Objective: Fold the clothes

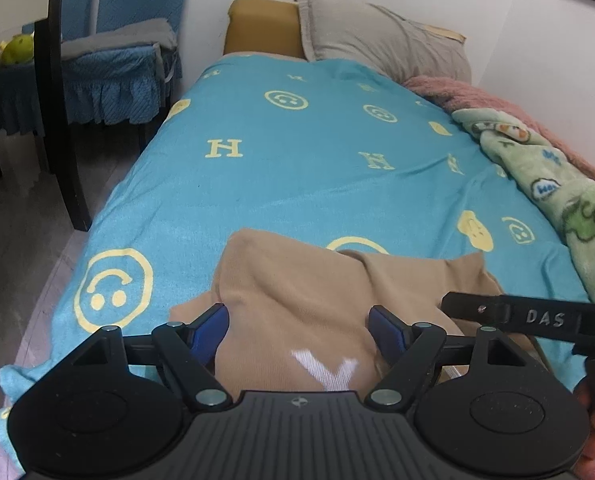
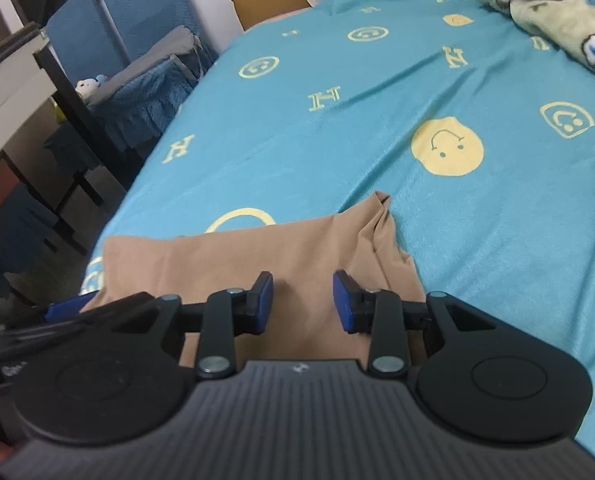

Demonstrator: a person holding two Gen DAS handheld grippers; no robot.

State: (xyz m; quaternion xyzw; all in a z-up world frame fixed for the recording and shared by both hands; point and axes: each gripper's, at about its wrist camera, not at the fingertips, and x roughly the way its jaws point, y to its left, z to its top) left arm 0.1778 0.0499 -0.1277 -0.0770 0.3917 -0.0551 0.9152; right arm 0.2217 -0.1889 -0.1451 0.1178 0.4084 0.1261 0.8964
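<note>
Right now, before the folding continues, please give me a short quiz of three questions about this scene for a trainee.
1. True or false: the left gripper pinches the tan cotton garment.
2. Which lies along the far side of the turquoise smiley-print blanket? A) green cartoon fleece blanket B) red towel C) black jacket
3. What white mark shows on the tan garment?

Key: 1 false, jaws stand open; 2 A; 3 a white letter Y.

Both cameras rode low and close above the tan garment (image 1: 297, 300), angled down along their own fingers toward the pillow (image 1: 381, 36) end. The left view faced straight up the turquoise bedspread (image 1: 297, 160); the right view sat rolled, bed slanting. Both shared garment, bedspread and blue chairs (image 2: 137, 12).
</note>
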